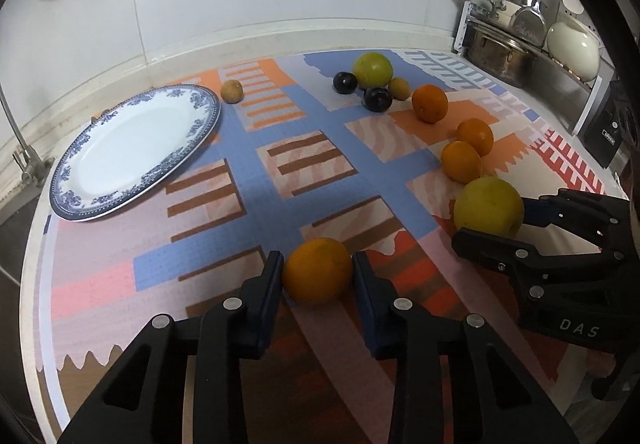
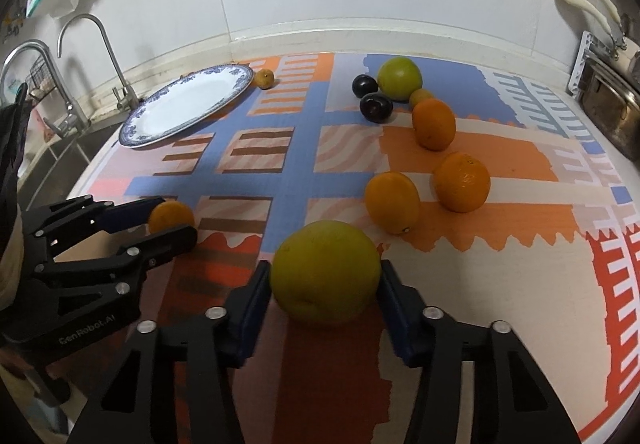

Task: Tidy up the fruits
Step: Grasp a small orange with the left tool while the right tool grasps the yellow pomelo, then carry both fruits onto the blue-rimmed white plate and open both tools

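Both grabbers are picking up fruit: the left gripper (image 1: 318, 272) pinches a small round orange (image 1: 317, 270) and the right gripper (image 2: 325, 280) pinches a big yellow-green round fruit (image 2: 325, 271), so next they lift to the blue-and-white plate (image 1: 80, 204)

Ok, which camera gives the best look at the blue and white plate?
The left wrist view: the plate sits large there, empty, rim pattern clear. The right wrist view shows the plate smaller and flatter, farther off near the taps.

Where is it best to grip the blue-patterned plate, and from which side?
Grip the plate by its rim, from the near edge facing the grippers. It lies flat and wide, so only the thin raised rim fits between two fingers, and that side looks unobstructed.
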`<action>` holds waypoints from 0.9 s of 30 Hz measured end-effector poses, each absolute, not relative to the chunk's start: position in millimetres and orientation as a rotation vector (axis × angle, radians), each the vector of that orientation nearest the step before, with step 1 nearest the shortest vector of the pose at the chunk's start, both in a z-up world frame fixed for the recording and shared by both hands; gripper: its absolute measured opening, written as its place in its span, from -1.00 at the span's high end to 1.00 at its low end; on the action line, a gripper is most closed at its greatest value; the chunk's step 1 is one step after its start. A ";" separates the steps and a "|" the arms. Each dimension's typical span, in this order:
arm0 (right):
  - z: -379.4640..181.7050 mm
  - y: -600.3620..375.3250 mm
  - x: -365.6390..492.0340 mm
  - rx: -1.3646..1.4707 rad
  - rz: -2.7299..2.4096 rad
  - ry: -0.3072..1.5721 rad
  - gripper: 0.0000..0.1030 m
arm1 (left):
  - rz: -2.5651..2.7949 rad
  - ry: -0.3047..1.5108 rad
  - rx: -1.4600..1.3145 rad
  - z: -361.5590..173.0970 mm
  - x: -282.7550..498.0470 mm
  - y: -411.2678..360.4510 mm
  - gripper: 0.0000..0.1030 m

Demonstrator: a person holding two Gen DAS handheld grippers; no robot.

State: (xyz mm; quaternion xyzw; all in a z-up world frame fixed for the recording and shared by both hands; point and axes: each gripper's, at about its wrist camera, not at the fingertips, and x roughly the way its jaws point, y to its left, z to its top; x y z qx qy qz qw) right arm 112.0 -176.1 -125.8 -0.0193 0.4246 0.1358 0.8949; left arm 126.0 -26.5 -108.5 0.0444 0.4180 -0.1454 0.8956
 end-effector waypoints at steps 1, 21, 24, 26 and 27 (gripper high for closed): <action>-125.7 -176.3 111.9 -0.041 0.282 0.880 0.01 | -0.301 0.864 0.094 -108.7 125.9 -26.7 0.34; -93.1 -152.1 112.6 -0.047 0.381 0.786 0.02 | -0.205 0.785 0.033 -69.9 115.3 7.5 0.34; -83.9 -140.6 117.7 -0.053 0.414 0.759 0.02 | -0.167 0.780 0.033 -64.7 118.0 17.4 0.34; -78.2 -133.6 121.5 -0.059 0.433 0.744 0.02 | -0.135 0.773 0.035 -62.4 120.7 26.5 0.34; -75.0 -127.4 124.7 -0.070 0.443 0.732 0.02 | -0.117 0.772 0.031 -61.3 123.3 32.3 0.34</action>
